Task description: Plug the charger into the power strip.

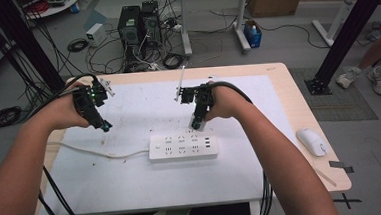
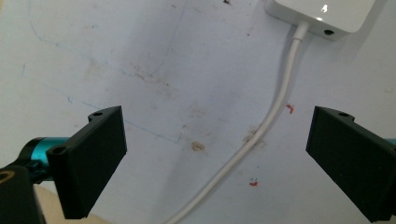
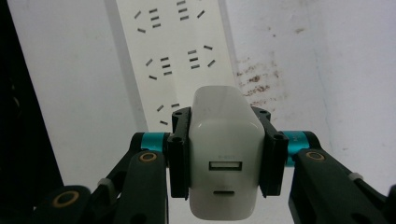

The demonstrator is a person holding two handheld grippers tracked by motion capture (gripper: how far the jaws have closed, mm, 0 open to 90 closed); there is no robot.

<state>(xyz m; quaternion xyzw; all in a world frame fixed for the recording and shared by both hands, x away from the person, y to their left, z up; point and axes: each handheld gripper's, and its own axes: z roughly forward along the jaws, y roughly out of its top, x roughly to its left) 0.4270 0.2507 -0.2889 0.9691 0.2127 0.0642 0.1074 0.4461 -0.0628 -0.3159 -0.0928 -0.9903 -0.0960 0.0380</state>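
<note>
- A white charger (image 3: 226, 154) is being pinched between the jaws of the right gripper (image 3: 226, 154), at lower centre.
- The white power strip (image 3: 173, 56) is being shown just beyond it, upper centre.
- The left gripper (image 2: 217, 154) is being kept spread over the strip's cable (image 2: 275, 107).

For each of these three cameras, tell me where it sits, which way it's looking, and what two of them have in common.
High view: fixed above the person's side, looking forward and down on the table; both forearms, left tongs and right tongs show.
Left gripper view: rides the left tongs, looking down at the white mat and the power strip's cable; its open jaws show.
Right gripper view: rides the right tongs, looking down at the power strip; jaws clamp a white charger.
Shared: the power strip appears in the high view and both gripper views.
</note>
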